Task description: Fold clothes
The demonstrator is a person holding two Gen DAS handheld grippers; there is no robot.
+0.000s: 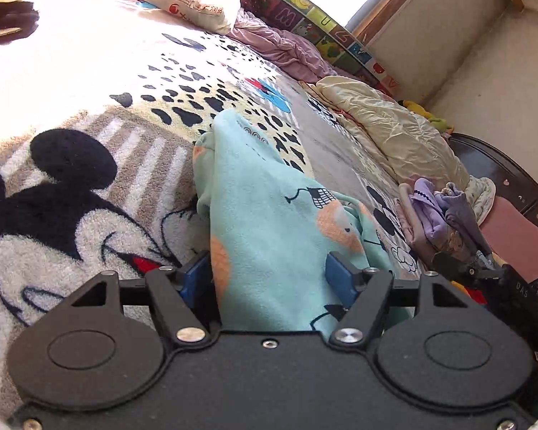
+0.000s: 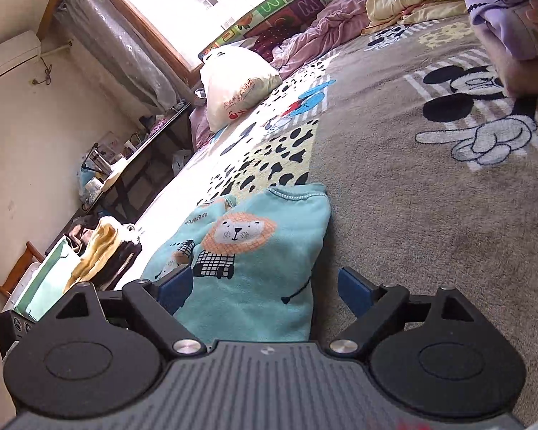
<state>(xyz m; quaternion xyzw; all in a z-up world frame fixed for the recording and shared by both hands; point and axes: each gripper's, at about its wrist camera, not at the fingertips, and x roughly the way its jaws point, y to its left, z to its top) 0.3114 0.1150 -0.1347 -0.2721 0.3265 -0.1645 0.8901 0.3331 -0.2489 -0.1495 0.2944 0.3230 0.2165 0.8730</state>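
A teal fleece garment [image 1: 269, 215] printed with orange lions lies bunched on the Mickey Mouse blanket [image 1: 71, 114] that covers the bed. In the left wrist view it runs straight back between the blue pads of my left gripper [image 1: 269, 279], whose fingers are spread wide and open. The right wrist view shows the same garment [image 2: 254, 251], a stitched hem at its far end. My right gripper [image 2: 265, 290] is open too, its fingers wide on either side of the cloth's near end, low over the blanket [image 2: 412, 215].
A pile of folded purple clothes [image 1: 437, 215] [image 2: 513, 25] sits at the right. A cream quilt [image 1: 394, 129], a pink quilt [image 1: 287, 46] and a white pillow [image 2: 233, 86] lie along the far side. A cluttered desk [image 2: 143, 157] stands beyond the bed's left edge.
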